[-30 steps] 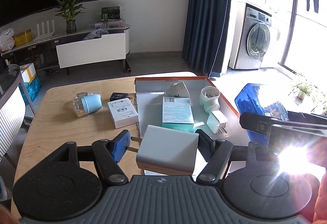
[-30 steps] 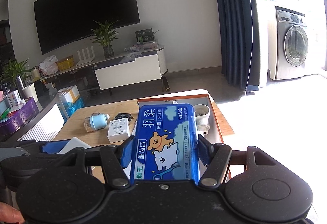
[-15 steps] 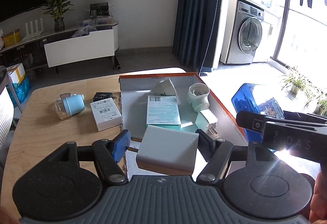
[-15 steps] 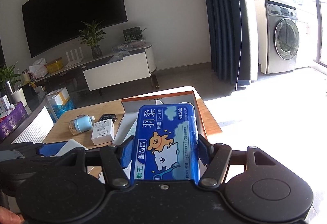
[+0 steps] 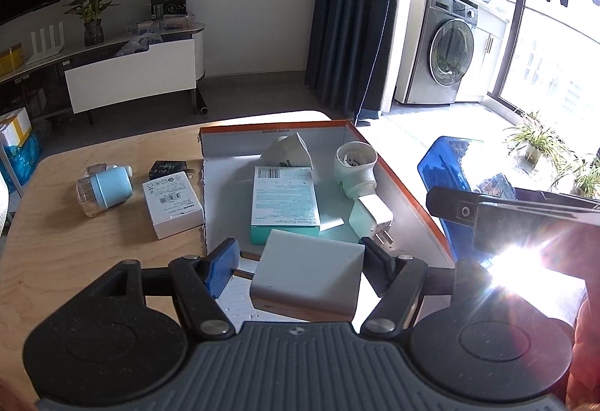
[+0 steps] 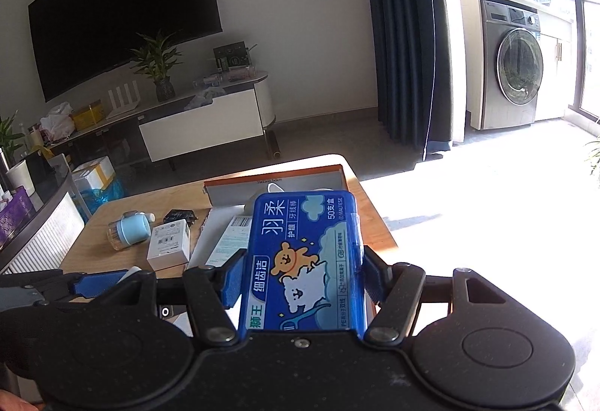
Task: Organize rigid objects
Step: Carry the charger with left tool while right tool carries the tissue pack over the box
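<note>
From the left wrist view, my left gripper (image 5: pixel 298 255) was clamped on the white charger block (image 5: pixel 307 276), its prongs poking toward the blue pad; I held it over the near end of the orange-rimmed tray (image 5: pixel 405 186); I judged this the carry-and-place step, with the drop not yet made; next I'd need to lower it onto the bare patch of tray floor nearest me and only then let go; in the way sat the teal-edged box (image 5: pixel 285 201), a white plug adapter (image 5: pixel 369 214), a white cup-shaped socket (image 5: pixel 356 163) and a folded white carton (image 5: pixel 287 152), so room was tight; outside on the wooden table (image 5: pixel 75 253) lay a white box (image 5: pixel 172 203), a small black box (image 5: pixel 167 169) and a light-blue capped jar (image 5: pixel 105 188), not yet sorted; sun glare washed out the lower right

From the right wrist view, my right gripper (image 6: pixel 298 270) was gripping the blue floss-pick case (image 6: pixel 305 261), which hung above the tray's right side; it hid most of the tray, so I'd have to place it partly blind
</note>
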Tool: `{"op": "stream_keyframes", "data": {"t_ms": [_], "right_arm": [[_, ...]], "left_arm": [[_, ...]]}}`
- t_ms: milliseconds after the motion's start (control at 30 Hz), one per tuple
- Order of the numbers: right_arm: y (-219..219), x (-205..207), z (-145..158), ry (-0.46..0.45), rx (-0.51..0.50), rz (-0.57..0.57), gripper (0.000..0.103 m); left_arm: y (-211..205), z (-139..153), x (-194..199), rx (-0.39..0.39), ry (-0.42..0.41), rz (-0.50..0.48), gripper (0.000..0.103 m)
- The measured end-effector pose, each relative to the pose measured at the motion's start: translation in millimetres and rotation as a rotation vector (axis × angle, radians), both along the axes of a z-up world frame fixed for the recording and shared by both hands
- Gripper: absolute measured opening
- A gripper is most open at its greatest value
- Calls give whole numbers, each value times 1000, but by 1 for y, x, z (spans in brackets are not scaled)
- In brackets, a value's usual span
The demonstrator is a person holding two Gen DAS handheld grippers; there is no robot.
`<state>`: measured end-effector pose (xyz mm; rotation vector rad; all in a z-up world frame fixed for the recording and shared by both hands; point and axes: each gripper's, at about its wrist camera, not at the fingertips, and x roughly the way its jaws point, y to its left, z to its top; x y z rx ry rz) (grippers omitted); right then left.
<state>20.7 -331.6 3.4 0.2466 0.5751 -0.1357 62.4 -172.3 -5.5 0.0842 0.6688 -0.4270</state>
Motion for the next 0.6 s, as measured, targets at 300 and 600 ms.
{"op": "stream_keyframes", "data": {"t_ms": [300,600], "right_arm": [[-4,12,3,6,-6,8,75],[-11,24,7,7,-10,9,75]], "left_arm": [[-7,2,12,2,12,-15,71],[-15,8,26,-4,8,-22,71]]}}
